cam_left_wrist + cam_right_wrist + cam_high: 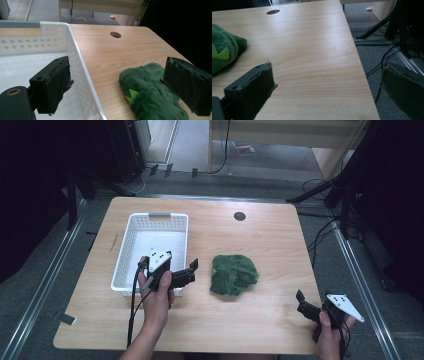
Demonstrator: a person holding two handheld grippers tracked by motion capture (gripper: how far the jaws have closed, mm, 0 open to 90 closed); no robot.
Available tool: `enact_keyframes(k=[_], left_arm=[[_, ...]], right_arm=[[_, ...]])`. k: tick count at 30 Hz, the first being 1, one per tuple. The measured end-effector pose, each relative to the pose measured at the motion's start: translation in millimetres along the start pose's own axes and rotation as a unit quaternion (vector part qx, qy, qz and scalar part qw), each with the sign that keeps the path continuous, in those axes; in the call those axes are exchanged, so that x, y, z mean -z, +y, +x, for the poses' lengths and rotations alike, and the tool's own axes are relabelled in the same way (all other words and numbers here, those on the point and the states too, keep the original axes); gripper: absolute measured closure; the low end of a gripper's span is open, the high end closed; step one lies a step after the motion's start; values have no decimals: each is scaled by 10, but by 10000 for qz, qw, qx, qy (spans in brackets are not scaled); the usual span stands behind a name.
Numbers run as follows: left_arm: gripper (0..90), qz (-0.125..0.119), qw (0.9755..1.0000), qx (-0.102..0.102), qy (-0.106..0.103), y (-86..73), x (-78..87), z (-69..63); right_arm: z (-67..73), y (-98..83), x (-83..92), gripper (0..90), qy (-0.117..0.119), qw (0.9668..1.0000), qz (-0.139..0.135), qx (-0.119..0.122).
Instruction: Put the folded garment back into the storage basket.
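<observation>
A green plush toy (233, 274) lies bunched on the wooden table (260, 240), right of a white perforated basket (131, 227). A hand holds my left gripper (192, 271) at the basket's front right corner, pointing toward the toy and a short way from it. In the left gripper view it (120, 85) is open: one jaw hangs over the basket's rim (75, 50), the other over the toy (152, 97), with nothing held. My right gripper (302, 303) sits at the table's front right corner, open (327, 92) and holding nothing, with the toy (224, 52) far off to its left.
The basket looks bare inside. A round cable hole (240, 216) sits near the table's far edge. Metal rails (45, 280) run along both sides of the table. Cables and a dark stand (387, 30) lie on the floor beyond the right edge.
</observation>
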State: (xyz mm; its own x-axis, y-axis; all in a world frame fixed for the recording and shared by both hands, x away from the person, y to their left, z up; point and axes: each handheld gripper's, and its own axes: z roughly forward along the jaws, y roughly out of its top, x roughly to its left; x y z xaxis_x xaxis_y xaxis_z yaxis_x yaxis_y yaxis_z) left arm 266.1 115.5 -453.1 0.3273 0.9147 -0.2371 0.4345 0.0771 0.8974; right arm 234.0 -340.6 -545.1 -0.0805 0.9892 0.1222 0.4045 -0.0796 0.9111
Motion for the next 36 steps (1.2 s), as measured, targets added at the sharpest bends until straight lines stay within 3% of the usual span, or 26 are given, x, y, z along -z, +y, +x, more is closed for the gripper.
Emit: enact_keyframes(k=[13,25,36], left_arm=[[44,182,9995,-134,-228,-48,-206,-244],[3,461,9976,-243,-464,-124,-398,-464],[0,642,9961,-304,-518,-225,-569,-635]], right_arm=[[-4,1,0,0,14,10000,4,-20],[-6,3,-5,0,25,10000,-2,9],[-7,5,-10,0,33,10000,0,23]])
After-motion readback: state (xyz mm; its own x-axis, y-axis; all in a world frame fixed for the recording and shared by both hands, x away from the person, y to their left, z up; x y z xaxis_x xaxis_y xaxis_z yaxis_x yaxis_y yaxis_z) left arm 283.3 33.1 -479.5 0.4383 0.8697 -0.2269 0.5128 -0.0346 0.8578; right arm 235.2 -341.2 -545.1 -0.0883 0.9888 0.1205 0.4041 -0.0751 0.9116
